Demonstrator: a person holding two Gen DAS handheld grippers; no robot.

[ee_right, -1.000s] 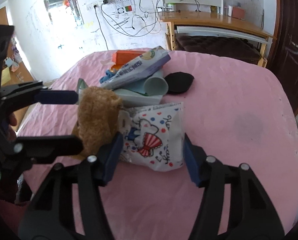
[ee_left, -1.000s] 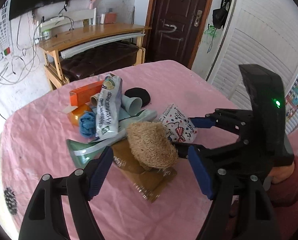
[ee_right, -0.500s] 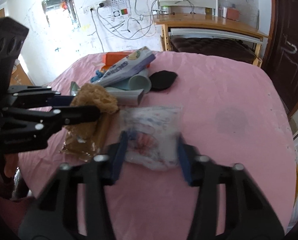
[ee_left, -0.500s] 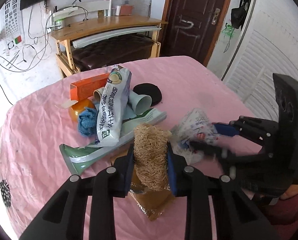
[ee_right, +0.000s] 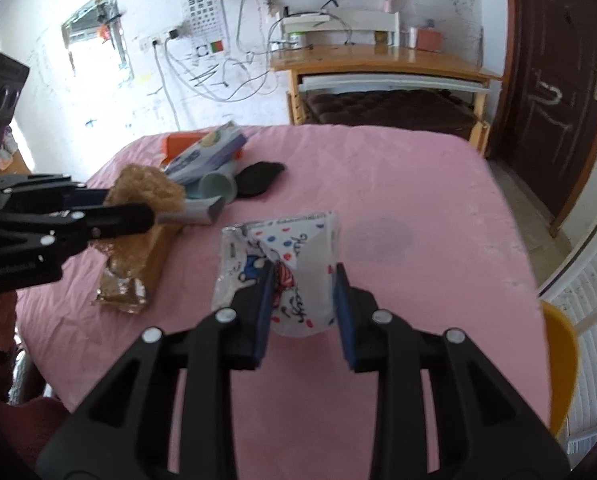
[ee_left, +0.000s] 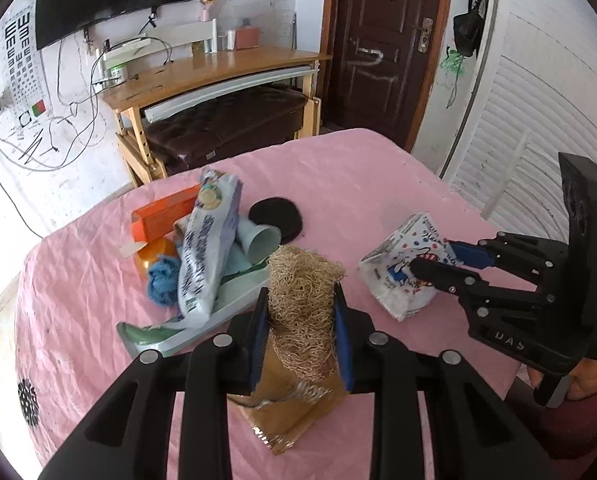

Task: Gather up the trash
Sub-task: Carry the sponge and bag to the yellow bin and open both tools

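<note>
My left gripper is shut on a tan fibrous loofah scrubber, lifted just above a brown foil wrapper that lies on the pink tablecloth. My right gripper is shut on a white snack packet with coloured dots, raised off the cloth. Seen from the left wrist, the right gripper pinches the same packet at the right. From the right wrist, the left gripper and the scrubber sit at the left.
A pile of trash lies further back on the table: an orange box, a long white-and-purple bag, a pale green cup, a blue cloth, a black disc. A wooden desk and a dark door stand behind.
Both grippers closed, the left on the scrubber and the right on the dotted packet. Both then lifted their things and drew back from the pile.
</note>
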